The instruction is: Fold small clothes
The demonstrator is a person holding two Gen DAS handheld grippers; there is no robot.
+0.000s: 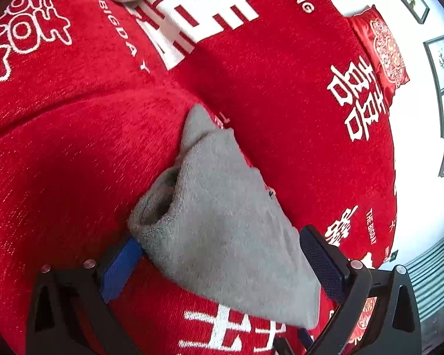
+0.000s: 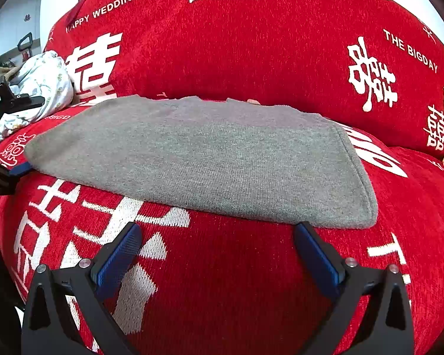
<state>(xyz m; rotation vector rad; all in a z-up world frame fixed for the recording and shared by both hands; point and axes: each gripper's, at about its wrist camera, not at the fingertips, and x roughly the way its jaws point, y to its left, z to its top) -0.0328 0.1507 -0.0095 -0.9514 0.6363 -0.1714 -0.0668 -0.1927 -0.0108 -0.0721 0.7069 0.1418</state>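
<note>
Both grippers spread wide, grey garment lying free on the red sofa cover.

Our right gripper [image 2: 217,254] has its jaws wide apart just short of the grey garment [image 2: 204,159], nothing between them; our left gripper [image 1: 222,263] stands open astride 1 end, pads not pressing. We judge the cloth was laid flat on the red sofa cover [image 2: 222,59] so its edges can be taken for the next fold.

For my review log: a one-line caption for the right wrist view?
Open right gripper poised before a folded grey knit garment lying on the red sofa cover with white lettering.
</note>
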